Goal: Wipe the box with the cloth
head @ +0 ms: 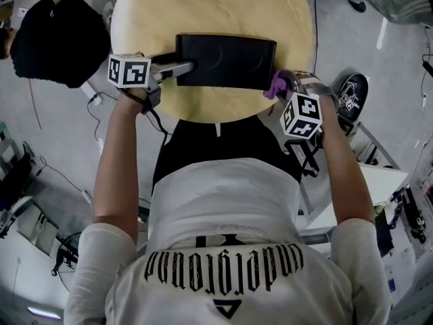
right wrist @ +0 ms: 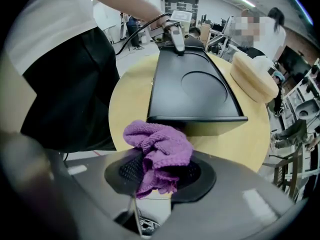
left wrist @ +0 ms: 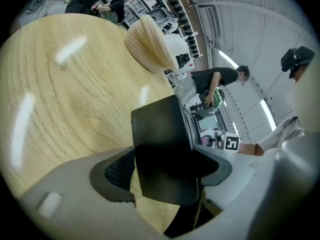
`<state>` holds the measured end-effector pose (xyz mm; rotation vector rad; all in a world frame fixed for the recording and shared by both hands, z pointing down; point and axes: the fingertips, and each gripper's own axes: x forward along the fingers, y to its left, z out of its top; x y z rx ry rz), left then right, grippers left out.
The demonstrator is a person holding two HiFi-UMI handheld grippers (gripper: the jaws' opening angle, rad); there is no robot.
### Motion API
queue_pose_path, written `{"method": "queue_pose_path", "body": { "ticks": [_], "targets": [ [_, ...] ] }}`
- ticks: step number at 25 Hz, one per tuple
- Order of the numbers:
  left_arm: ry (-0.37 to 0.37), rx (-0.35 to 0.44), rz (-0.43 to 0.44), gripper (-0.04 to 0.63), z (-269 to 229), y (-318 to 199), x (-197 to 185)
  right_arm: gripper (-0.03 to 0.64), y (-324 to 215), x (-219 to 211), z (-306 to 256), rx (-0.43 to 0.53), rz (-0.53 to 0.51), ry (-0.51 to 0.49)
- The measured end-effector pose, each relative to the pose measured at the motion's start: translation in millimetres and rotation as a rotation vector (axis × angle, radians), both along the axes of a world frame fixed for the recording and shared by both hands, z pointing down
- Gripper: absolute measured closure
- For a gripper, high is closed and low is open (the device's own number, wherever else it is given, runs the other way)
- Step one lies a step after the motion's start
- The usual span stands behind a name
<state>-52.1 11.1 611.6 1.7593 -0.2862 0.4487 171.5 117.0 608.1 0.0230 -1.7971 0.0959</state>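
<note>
A flat black box [head: 226,61] [right wrist: 192,90] lies across the near part of a round wooden table [head: 155,12]. My left gripper [head: 177,70] [left wrist: 165,171] is shut on the box's left end [left wrist: 162,149], its jaws pinching the black wall. My right gripper [head: 281,87] [right wrist: 160,171] is shut on a bunched purple cloth [head: 277,84] [right wrist: 159,151] at the box's right end. The cloth sits just short of the box's near edge in the right gripper view.
A tan round hat-like object [right wrist: 252,76] [left wrist: 150,44] rests on the far side of the table. A black hat [head: 57,39] lies beyond the table's left edge. People stand in the background [left wrist: 215,84]. Cables and equipment lie on the floor around.
</note>
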Motion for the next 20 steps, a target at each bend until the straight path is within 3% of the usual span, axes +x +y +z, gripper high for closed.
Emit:
{"method": "queue_pose_path", "body": {
  "ticks": [6,12,20],
  "targets": [
    [-0.037,0.019,0.002,0.236,0,-2,5,0.479,7,5,-18,-0.014,0.117,-0.025],
    [-0.065,0.101,0.006,0.236,-32,3,-4,0.476,1,3,-57,0.023,0.221,-0.066],
    [-0.062,0.388,-0.042,0.266,-143,-38,-18,0.476,-49,-50,-141,0.123,0.401,-0.254]
  ]
}}
